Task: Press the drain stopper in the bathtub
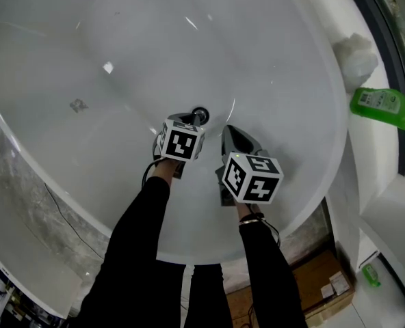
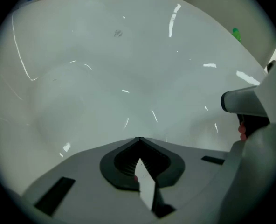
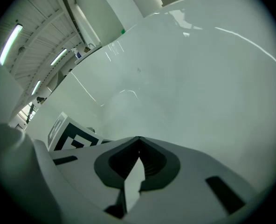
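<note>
The drain stopper shows as a small dark ring at the bottom of the white bathtub. My left gripper points down at it, shut, with its tip right at the stopper's near edge; whether they touch I cannot tell. In the left gripper view the jaws meet at a point with nothing between them, and the stopper is hidden below them. My right gripper hangs just right of the drain, also shut and empty, with its jaws closed over bare tub wall.
A green bottle lies on the tub's right ledge beside a white lump. A cardboard box sits on the floor at the lower right. The left gripper's marker cube shows in the right gripper view.
</note>
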Motion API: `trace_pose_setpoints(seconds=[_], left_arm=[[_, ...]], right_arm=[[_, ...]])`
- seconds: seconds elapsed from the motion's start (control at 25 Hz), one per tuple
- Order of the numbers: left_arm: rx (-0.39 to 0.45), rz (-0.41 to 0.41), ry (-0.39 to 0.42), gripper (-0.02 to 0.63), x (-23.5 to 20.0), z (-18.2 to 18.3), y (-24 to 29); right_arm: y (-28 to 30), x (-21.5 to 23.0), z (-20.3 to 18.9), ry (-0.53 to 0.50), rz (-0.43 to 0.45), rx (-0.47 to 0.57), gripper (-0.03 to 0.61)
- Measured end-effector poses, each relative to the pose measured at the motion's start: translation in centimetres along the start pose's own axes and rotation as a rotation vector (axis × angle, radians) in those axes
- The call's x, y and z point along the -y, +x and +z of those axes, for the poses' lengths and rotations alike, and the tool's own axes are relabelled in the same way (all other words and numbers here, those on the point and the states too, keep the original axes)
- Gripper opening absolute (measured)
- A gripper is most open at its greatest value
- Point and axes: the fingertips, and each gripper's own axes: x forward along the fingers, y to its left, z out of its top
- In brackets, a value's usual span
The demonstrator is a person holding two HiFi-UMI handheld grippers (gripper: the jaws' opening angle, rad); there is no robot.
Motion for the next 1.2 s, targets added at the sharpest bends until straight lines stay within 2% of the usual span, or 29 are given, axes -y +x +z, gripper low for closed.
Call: trace_pose_setpoints(seconds=[0.44, 1.2], left_arm=[[0.092, 0.017, 0.017, 0.005, 2.7, 2.0, -7.3], [0.255, 0.031, 0.044, 0.005, 8.3, 5.7, -20.8]], right_arm=[[-6.1, -2.4, 1.5, -0.052, 0.014, 0.033, -0.002], [-15.8, -6.4, 4.1, -0.085, 0.079, 0.127, -0.002]])
